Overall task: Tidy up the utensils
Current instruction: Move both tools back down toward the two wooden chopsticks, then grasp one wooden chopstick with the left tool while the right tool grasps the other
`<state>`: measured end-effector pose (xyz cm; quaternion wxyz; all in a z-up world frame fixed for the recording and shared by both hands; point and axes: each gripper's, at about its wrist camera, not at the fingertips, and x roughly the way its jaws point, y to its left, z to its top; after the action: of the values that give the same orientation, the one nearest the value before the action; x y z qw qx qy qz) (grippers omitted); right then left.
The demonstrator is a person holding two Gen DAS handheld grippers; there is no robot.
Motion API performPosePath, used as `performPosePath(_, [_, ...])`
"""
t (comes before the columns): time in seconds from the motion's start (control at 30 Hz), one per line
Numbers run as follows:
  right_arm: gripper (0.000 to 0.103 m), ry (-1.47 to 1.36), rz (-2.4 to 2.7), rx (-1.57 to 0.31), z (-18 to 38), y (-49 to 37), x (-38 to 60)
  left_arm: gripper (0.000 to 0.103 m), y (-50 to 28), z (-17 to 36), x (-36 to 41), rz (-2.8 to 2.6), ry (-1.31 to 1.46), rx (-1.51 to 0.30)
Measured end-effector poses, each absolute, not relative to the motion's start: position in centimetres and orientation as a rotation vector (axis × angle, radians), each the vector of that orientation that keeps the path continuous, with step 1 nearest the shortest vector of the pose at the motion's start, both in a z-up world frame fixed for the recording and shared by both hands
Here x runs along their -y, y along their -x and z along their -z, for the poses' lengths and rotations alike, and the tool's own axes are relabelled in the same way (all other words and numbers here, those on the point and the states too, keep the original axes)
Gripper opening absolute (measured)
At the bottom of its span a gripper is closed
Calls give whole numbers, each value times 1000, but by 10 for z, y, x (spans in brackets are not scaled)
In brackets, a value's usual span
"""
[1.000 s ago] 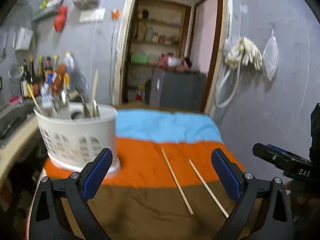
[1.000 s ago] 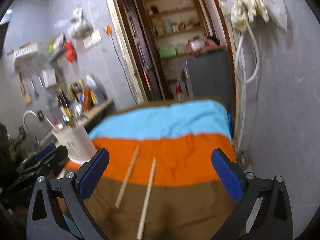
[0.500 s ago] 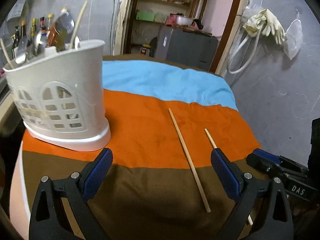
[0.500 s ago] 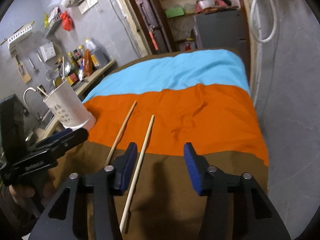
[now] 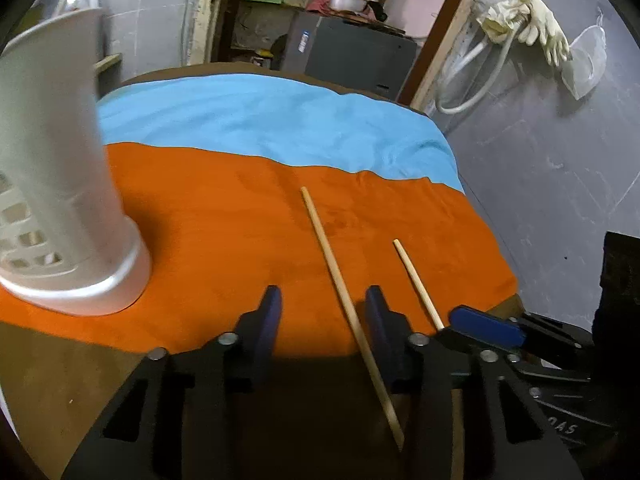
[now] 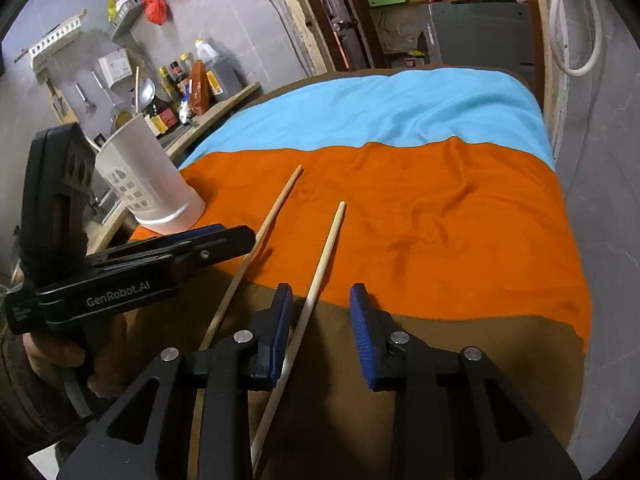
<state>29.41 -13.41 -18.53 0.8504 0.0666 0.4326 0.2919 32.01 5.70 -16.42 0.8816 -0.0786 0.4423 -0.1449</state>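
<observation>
Two pale wooden chopsticks lie side by side on a striped cloth. The left chopstick (image 5: 340, 284) (image 6: 264, 232) runs between the jaws of my left gripper (image 5: 324, 312) (image 6: 236, 240), close to its right pad. The right chopstick (image 6: 324, 256) (image 5: 416, 280) runs between the jaws of my right gripper (image 6: 320, 308) (image 5: 460, 320), close to its left pad. Both pairs of jaws are closing, with a gap still showing on each stick's other side. A white perforated utensil holder (image 5: 60, 208) (image 6: 148, 180) stands on the cloth's left side.
The cloth (image 6: 440, 220) has blue, orange and brown bands and drops off at its right edge beside a grey wall. A counter with bottles (image 6: 192, 88) lies behind the holder. A doorway with shelves (image 5: 320, 12) lies beyond the far end.
Both grippers came down and forward to the cloth and tilted downward. Their jaws went from wide apart to narrow, and each now has a chopstick between them.
</observation>
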Motion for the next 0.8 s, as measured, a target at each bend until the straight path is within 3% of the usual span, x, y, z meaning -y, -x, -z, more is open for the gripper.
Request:
performPosePath(0.1, [19, -132, -596, -920, 187, -299, 133, 16, -329, 167, -52, 321, 154, -957])
performPosePath(0.17, [17, -102, -579, -919, 186, -300, 129, 13, -334, 167, -51, 315, 161, -975])
performPosePath(0.7, [14, 33, -518, -978, 183, -320, 103, 6, -355, 170, -44, 314, 173, -1054])
performPosePath(0.8, [8, 56, -496, -1008, 182, -325, 98, 3, -355, 169, -45, 305, 182, -1069])
